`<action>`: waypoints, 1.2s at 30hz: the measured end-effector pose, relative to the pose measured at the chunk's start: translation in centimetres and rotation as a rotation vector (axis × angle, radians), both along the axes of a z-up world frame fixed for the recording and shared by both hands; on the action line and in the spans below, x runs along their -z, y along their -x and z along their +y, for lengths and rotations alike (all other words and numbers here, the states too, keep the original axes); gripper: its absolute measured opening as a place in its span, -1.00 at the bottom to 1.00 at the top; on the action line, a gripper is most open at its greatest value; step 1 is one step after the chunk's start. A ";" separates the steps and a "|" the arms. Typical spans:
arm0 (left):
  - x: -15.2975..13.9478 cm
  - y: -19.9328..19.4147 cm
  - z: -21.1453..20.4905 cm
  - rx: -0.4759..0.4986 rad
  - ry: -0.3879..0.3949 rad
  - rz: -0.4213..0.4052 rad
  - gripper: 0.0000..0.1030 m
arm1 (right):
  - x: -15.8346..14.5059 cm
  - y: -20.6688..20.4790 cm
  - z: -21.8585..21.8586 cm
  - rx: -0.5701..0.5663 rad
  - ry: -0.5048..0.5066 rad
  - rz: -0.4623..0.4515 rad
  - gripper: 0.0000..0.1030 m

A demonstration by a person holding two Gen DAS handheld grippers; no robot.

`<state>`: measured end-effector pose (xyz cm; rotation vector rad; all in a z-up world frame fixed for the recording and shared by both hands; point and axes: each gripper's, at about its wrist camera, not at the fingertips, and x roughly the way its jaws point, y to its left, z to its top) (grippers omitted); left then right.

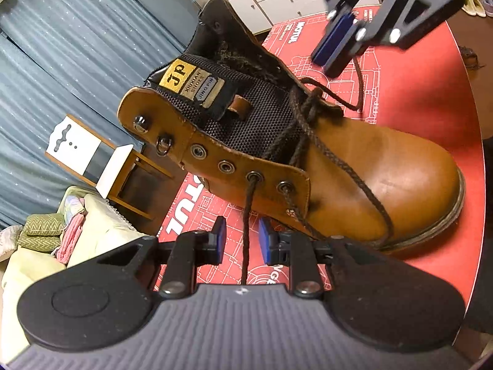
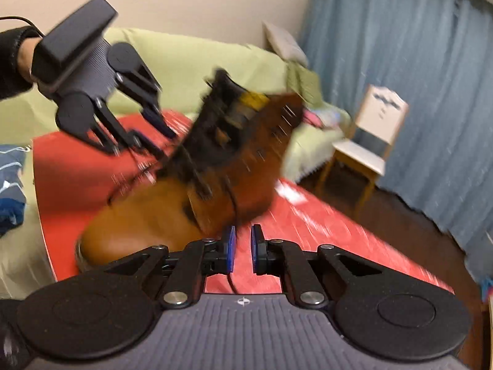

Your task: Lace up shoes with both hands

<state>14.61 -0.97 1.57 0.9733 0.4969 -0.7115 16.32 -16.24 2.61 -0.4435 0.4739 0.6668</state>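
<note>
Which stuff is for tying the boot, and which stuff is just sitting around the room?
For the job:
- brown boot
- dark shoelace, hanging between the open left claw
- right claw, open, lace beside it

Just lying about:
- red mat
- small wooden chair
- green-covered sofa
- blue curtain
- white drawers

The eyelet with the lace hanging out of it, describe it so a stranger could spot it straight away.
Find the tan leather boot on the red printed mat, then its near flap's row of metal eyelets. The eyelet is second from the toe end; it alone has a dark brown braided lace dropping straight out.
</note>
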 end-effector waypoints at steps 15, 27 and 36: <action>0.7 1.6 2.9 -0.050 0.017 0.018 -0.98 | 3.6 -3.1 -1.9 0.192 0.260 0.065 -1.00; 1.5 2.4 2.6 -0.051 0.029 0.033 -0.97 | 6.6 -0.6 -6.1 0.253 0.445 0.260 -1.00; 1.1 4.7 4.1 -0.094 0.037 0.039 -0.83 | 0.5 1.8 -6.6 -0.115 -0.144 0.504 -1.00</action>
